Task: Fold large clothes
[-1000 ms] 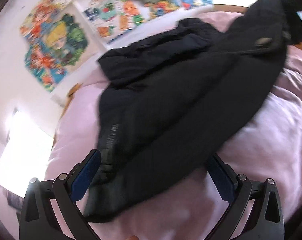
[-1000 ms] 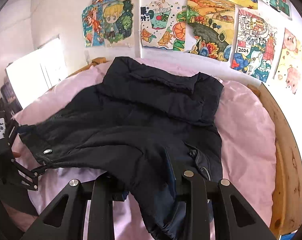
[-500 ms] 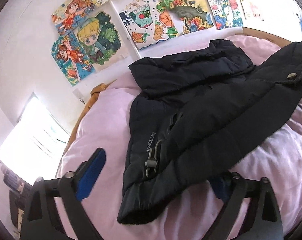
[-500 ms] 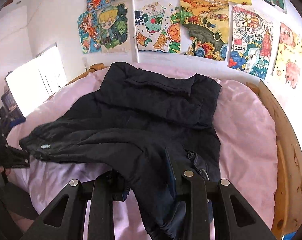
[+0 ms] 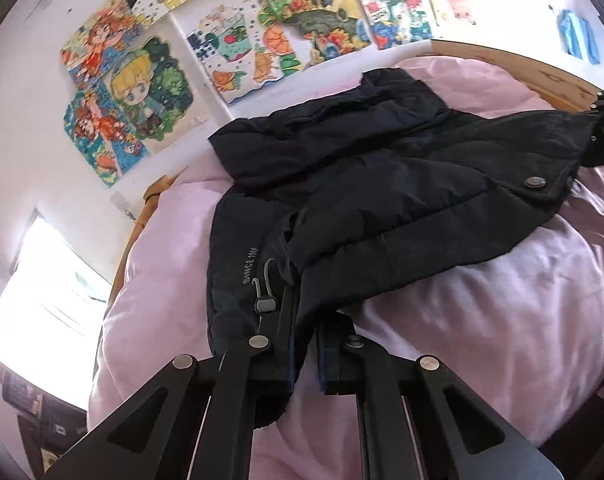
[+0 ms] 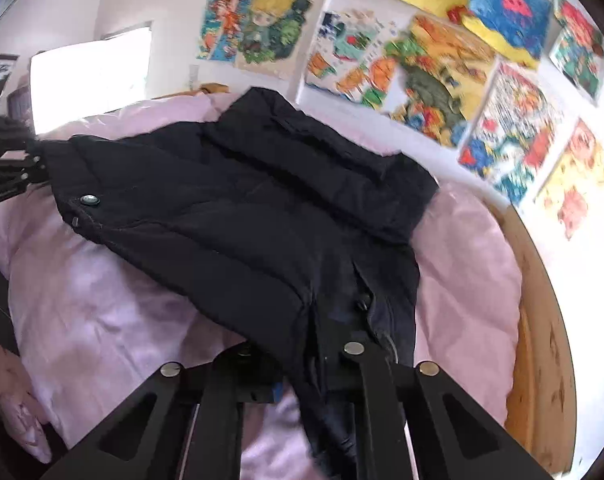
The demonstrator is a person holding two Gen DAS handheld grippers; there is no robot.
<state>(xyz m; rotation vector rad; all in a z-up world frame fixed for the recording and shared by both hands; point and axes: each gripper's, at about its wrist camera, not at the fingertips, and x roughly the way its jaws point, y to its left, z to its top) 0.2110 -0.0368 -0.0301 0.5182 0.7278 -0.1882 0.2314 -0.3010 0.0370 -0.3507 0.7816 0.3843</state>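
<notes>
Black angular left tongs (image 5: 303, 344), silver pivot screws, blue pads, matching black right tongs (image 6: 302, 364)

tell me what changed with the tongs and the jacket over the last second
The left tongs, wide open a second ago, have just closed on the hem of the dark jacket. The right tongs already held the jacket and closed tighter on its edge. The jacket still lies across the pink bedding.

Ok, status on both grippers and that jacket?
Left gripper just closed, shut on the black puffer jacket hem. Right gripper shut on the other corner. Jacket sprawled on pink bedding. Nothing in the way.
</notes>
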